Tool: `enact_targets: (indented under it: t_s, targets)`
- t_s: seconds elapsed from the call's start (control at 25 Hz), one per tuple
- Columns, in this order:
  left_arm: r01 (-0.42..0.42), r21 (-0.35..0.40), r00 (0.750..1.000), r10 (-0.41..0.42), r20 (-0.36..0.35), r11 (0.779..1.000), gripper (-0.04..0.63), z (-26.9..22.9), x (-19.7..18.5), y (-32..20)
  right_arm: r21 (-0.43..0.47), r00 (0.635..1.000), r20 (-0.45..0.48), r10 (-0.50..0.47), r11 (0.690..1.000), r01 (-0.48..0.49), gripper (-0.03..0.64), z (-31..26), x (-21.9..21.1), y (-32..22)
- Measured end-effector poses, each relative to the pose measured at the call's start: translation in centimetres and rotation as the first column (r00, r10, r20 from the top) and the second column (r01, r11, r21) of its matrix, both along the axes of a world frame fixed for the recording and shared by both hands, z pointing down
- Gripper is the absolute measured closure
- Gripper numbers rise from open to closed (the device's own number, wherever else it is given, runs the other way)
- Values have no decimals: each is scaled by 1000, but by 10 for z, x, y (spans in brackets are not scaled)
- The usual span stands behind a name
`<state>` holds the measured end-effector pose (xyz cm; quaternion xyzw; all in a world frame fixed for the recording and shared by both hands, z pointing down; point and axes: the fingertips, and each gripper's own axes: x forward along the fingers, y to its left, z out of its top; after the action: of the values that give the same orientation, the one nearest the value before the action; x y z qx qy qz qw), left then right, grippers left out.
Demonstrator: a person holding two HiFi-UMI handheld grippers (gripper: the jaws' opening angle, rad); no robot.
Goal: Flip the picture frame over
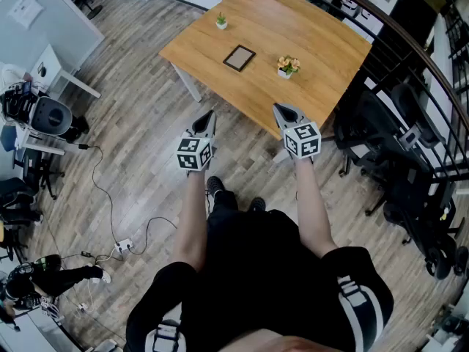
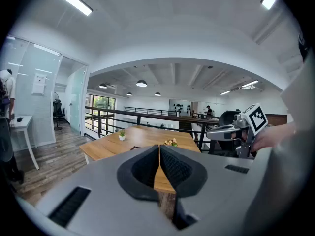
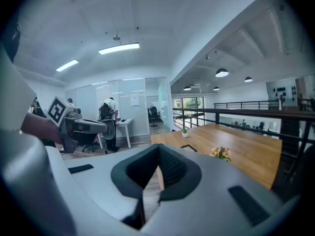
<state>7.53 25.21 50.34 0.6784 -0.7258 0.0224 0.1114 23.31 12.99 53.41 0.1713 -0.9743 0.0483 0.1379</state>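
Observation:
A small dark picture frame (image 1: 239,58) lies flat near the middle of the wooden table (image 1: 322,86); in the right gripper view the frame (image 3: 189,147) shows as a dark sliver beyond the jaws. My left gripper (image 1: 209,116) hangs short of the table's near edge, shut and empty. My right gripper (image 1: 282,111) hovers at the near edge, also shut with nothing in it. In the left gripper view the left gripper (image 2: 159,149) points at the table, and the right gripper (image 2: 212,130) shows at the right. The right gripper (image 3: 158,150) sees the left gripper (image 3: 104,126) at its left.
A small green plant pot (image 1: 221,21) stands at the table's far left, a flower pot (image 1: 287,66) right of the frame. Black railing (image 1: 410,42) and office chairs (image 1: 396,152) lie to the right. Cables and a power strip (image 1: 123,246) lie on the wood floor.

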Motion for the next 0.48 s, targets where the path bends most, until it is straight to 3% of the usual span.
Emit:
enact_targets:
  t_s: [0.48]
  targets:
    - [-7,0,1000,7,-15,1000,572,5,14,8,-26,1000,-14,-1,1000,1,609,13,11,13]
